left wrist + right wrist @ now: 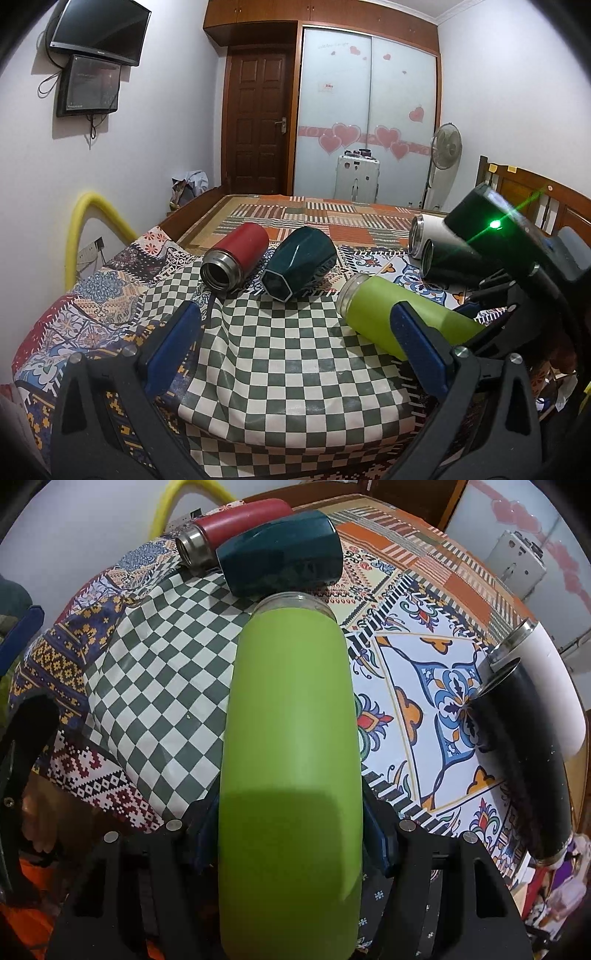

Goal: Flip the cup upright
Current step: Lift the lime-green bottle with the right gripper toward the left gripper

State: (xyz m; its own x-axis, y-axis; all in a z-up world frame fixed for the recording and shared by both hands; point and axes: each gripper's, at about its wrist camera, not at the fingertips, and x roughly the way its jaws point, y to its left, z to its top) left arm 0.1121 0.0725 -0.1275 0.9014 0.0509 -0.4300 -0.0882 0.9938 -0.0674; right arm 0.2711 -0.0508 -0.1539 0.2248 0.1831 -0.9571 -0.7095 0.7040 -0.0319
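The right gripper (291,834) is clamped on the green cup (291,738), its blue pads (378,834) pressed against both sides of the cup's lower body. The cup lies on its side on the checked cloth (147,672), its clear rim pointing away toward the dark teal cup (280,554). From the left wrist view the same green cup (399,314) lies tilted at the right edge of the checked cloth (288,350), with the right gripper's black frame reaching in from the right.

The left gripper (295,332) hangs above the checked cloth with its jaws spread wide and nothing between them; its right blue finger (417,343) partly overlaps the green cup in view, though whether they touch cannot be told.

Past the green cup, the dark teal cup (299,262) and a red cup (236,262) lie side by side, touching, open ends toward the camera. Off to the right, a black cup (517,760) and a white cup (550,686) also lie on their sides, pressed together on the patterned bedspread (424,686).
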